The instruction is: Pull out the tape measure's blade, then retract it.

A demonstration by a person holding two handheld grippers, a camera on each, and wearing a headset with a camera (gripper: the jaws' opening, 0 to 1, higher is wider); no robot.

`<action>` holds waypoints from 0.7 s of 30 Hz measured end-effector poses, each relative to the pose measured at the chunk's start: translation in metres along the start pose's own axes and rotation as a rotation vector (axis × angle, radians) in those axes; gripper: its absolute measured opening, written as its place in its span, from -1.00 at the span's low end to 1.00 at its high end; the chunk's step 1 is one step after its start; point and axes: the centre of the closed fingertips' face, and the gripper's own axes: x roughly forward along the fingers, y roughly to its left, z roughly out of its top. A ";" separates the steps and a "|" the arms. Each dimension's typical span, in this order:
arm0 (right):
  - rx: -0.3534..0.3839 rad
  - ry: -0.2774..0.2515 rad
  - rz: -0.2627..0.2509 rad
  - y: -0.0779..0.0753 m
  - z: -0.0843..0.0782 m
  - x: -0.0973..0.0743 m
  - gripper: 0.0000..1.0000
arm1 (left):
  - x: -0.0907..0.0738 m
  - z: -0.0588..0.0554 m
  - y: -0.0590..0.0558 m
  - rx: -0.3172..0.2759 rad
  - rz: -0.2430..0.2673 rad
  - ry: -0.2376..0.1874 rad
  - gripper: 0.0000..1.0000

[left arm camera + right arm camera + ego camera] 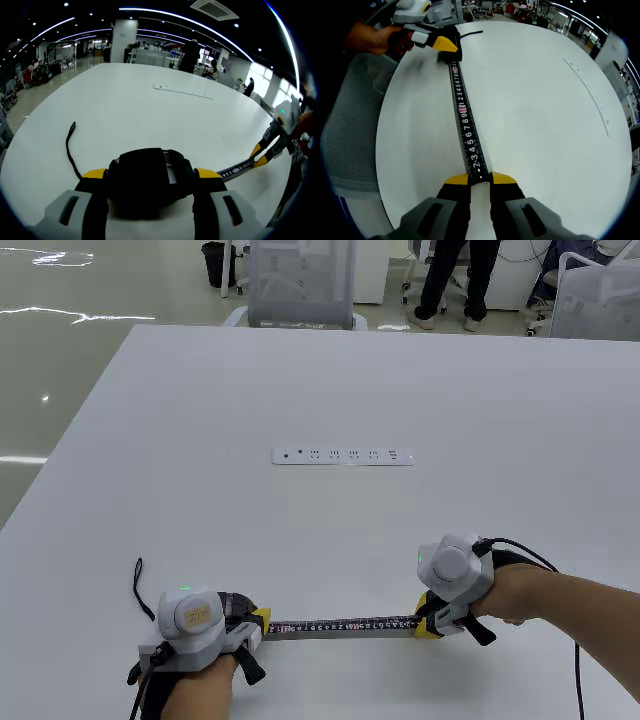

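You have one tape measure and two grippers on it. Your left gripper [150, 176] is clamped on the black case [149, 192], one yellow tip pressed against each side. The case is low at the near edge of the white table [300, 390]; you cannot tell whether it rests on the top or hangs just above it. Your right gripper [480, 178] is pinched on the free end of the blade [464, 115], both tips tight on it, with the printed numbers running away from them toward the case. In the head view the single blade lies drawn out in a straight line just over the table between the two grippers, the left one at lower left and the right one at lower right, well apart. One thin black strap [140, 585] trails across the table from beside the left gripper, out to your left. One white power strip [342, 456] lies flat near the middle of the table, well apart from the tape. Past the far edge stands one grey mesh chair [300, 280], and to its right you can see a standing person's legs [455, 275] in dark trousers
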 end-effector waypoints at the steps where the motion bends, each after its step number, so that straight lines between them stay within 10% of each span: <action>1: -0.001 0.000 0.000 0.000 0.000 0.000 -0.74 | 0.000 0.000 0.000 0.001 -0.001 0.000 0.30; 21: -0.001 0.005 0.000 0.001 0.001 -0.001 -0.74 | 0.000 0.000 0.002 0.051 0.003 -0.007 0.22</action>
